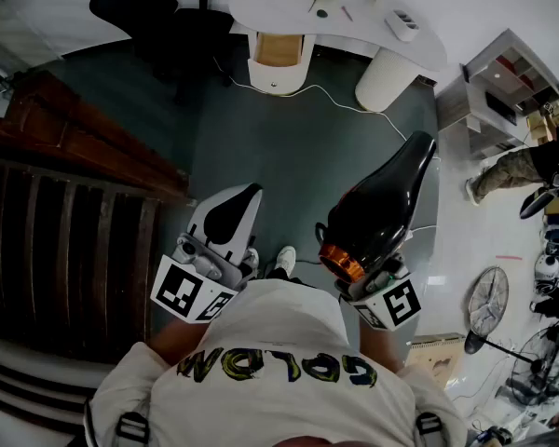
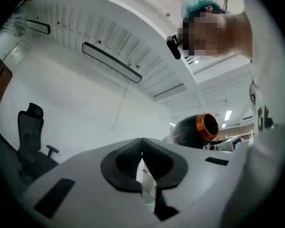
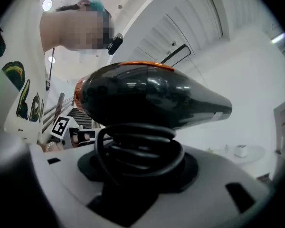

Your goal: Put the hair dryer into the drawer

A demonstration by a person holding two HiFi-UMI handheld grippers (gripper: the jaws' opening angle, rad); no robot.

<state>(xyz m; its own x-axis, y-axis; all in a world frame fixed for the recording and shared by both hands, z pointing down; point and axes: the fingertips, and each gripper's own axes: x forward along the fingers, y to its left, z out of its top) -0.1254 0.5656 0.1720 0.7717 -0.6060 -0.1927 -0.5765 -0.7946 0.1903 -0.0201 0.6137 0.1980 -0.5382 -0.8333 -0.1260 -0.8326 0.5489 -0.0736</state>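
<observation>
step in hand: carrying; the hair dryer (image 1: 377, 208) is already gripped and the person stands well apart from the drawer (image 1: 279, 49), so I judge the task roughly midway
hair dryer: up in the air at the person's right, orange-ringed rear toward the body, nozzle pointing ahead toward the bench (image 1: 354, 7); its cord (image 3: 137, 148) is coiled round the handle
right tool (image 3: 140, 170): jaws wide yet pinching the cord-wrapped handle, the dryer's body riding above them
left tool (image 2: 141, 148): tips pressed together with nothing between them, held beside the right one
drawer: pulled out at the white bench's front, wooden inside showing; too far off to tell if anything lies in it
next move: walk forward across the floor (image 1: 298, 147) to the drawer, then lower the dryer in lengthwise; the grip sits on a springy coil, so it likely wants a steady, unhurried carry
open room: the dark floor ahead gives a broad lane straight to the drawer
edges: a wooden railing (image 1: 74, 222) close on the left; a white cable (image 1: 340, 103) lying on the floor just before the bench; an office chair (image 1: 200, 12) left of the drawer; a fan (image 1: 489, 301) and shelf unit (image 1: 498, 91) off to the right; the bench top's rim runs just behind the open drawer, so the nozzle should come in low
</observation>
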